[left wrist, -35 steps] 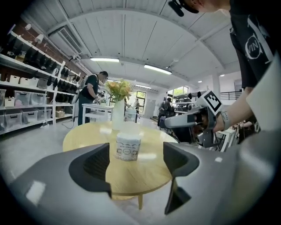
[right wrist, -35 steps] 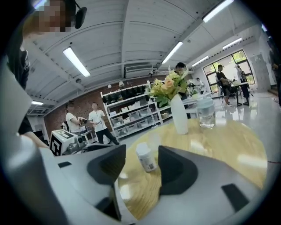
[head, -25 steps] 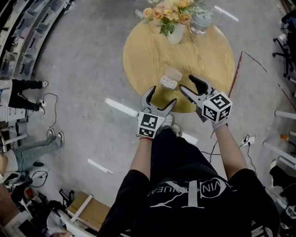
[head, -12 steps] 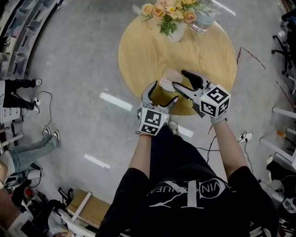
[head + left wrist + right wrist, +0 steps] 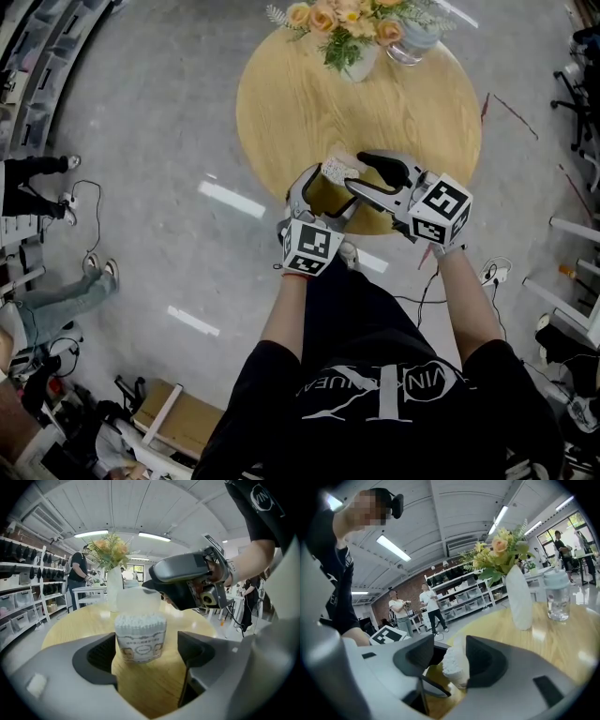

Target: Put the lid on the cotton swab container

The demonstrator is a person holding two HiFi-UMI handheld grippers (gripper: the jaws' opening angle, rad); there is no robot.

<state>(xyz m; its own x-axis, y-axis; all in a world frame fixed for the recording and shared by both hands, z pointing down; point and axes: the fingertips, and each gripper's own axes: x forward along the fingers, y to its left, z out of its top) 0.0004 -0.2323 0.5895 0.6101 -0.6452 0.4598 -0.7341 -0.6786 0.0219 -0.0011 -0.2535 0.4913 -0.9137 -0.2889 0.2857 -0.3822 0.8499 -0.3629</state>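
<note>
On round wooden worktop (image 5: 309, 98), close to its near edge, both tools at work. Left gripper (image 5: 328, 192) wide open and empty, aimed at the target just ahead of its jaws. Right gripper (image 5: 354, 171), swung in from the right over the last second, jaws apart and gripping nothing. Cotton swab container (image 5: 140, 637) upright, swabs exposed. Translucent lid (image 5: 136, 601) just behind it, not yet fitted; pickup probably next.
</note>
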